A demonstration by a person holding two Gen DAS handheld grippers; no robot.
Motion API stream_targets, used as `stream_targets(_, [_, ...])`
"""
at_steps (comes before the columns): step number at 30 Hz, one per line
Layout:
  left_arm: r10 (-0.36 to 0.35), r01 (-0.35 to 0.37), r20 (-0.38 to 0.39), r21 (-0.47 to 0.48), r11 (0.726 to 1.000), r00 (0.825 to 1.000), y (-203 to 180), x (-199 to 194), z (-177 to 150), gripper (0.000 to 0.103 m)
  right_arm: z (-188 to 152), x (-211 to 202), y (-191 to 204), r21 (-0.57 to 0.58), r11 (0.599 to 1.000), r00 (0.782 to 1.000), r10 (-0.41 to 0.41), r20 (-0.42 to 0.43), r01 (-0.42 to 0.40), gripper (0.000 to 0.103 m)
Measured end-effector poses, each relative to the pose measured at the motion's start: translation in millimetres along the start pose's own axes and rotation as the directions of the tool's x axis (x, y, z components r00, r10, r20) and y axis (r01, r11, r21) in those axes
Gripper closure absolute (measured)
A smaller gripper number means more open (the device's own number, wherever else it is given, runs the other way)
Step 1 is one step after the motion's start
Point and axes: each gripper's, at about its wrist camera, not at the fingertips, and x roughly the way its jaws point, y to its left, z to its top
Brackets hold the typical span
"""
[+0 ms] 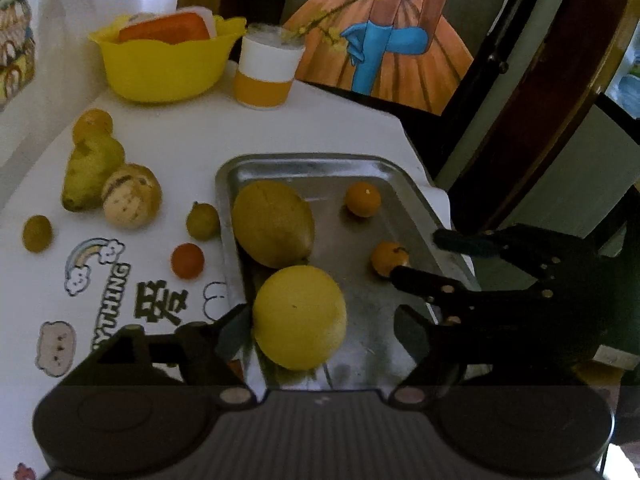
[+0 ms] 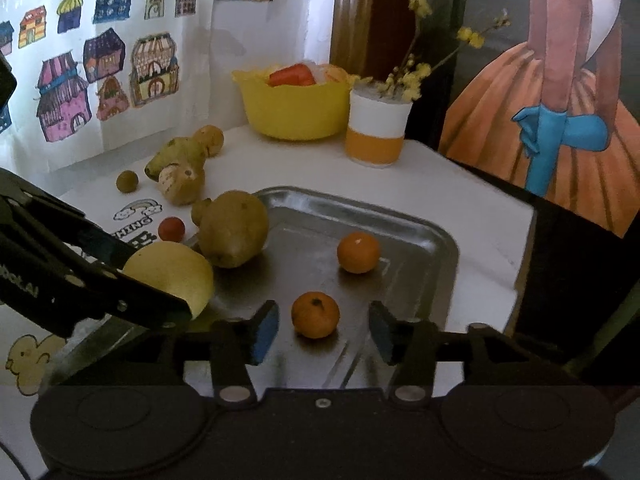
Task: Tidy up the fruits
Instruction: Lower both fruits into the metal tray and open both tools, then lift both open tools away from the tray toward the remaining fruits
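With the left claw [image 1: 320, 336] spread around the yellow fruit [image 1: 299, 317] in the tray [image 1: 316, 166], and the right claw [image 2: 323, 330] gaping empty beside a mandarin [image 2: 315, 314], draw both straight back without nudging them.

Bare tray [image 2: 404, 236] floor beyond mandarin [image 2: 315, 314]

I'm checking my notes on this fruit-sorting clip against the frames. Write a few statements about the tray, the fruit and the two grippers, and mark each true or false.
1. Four fruits lie in the metal tray. True: a large yellow fruit, a brownish-yellow fruit and two small oranges.
2. The right gripper is shut on an orange. False: it is open, with the near orange between its fingers, untouched.
3. The yellow bowl sits inside the tray. False: it stands on the table behind the tray, beside the cup.
4. The left gripper is open around the large yellow fruit. True.
5. A small red fruit lies on the table outside the tray. True.
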Motion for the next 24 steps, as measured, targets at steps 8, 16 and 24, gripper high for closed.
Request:
stream_targets(8, [0.009, -0.009, 0.062, -0.013, 1.0, 0.998, 1, -40, -14, 0.008, 0, -46, 6, 0.031, 0.999, 0.997, -0.041, 0.06, 0.039, 0.011])
stream_targets(16, [0.075, -0.075, 0.098, -0.005, 0.997, 0.992, -1, -81, -46, 0.001, -10, -98, 37, 0.02, 0.999, 0.999, -0.034, 0.026, 0.033, 0.001])
stream_targets(24, [0.062, -0.062, 0.033, 0.004, 0.998, 0.998, 10, -114, -84, 0.001, -25, -150, 76, -0.026, 1.0, 0.997, -0.003, -0.08, 0.0, 0.001])
